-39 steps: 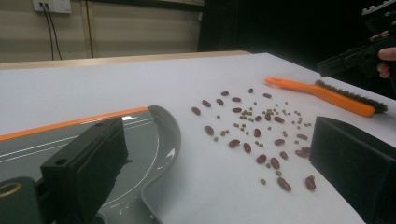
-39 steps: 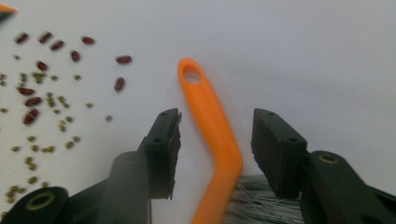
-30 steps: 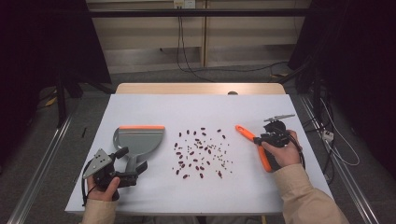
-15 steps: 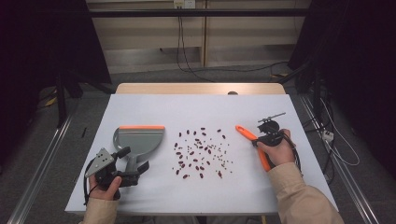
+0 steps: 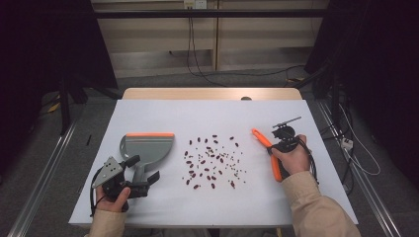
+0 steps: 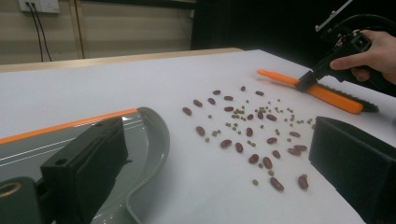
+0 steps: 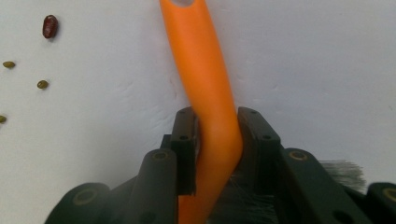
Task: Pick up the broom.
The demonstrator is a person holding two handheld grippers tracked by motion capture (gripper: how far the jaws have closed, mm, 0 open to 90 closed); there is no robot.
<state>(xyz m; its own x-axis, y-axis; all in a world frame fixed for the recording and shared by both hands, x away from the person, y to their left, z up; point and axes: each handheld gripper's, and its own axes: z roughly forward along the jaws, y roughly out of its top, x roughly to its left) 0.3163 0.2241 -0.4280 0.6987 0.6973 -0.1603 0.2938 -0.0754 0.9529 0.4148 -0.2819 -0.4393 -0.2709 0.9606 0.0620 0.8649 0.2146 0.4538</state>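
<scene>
The right gripper (image 7: 217,135) is seen pinching the orange handle of a brush (image 7: 205,84); its jaws have just been closing, and the handle is now pressed between both pads. In the right gripper view the handle runs up and away from the jaws across the white worktop (image 7: 317,60), and dark bristles are glimpsed low down behind the jaws. In the high view the right gripper (image 5: 281,140) is held by the right hand (image 5: 292,159) near the right side of the worktop (image 5: 207,113), with the brush (image 5: 269,153) lying slantwise beneath it, its handle tip pointed toward the middle.

The left gripper (image 5: 141,170) is held by the left hand (image 5: 116,197) at the near left, with its jaws spread wide. Between them nothing is gripped; they are placed around the stem of a grey dustpan (image 5: 146,148), and whether it is touched cannot be told. The dustpan's orange lip is turned toward the far edge.

Between dustpan and brush, red beans (image 5: 212,163) and smaller green ones are scattered loose on the worktop. In the left gripper view the beans (image 6: 252,126) are spread just beyond the dustpan (image 6: 149,140), with the brush (image 6: 327,95) farther off.
</scene>
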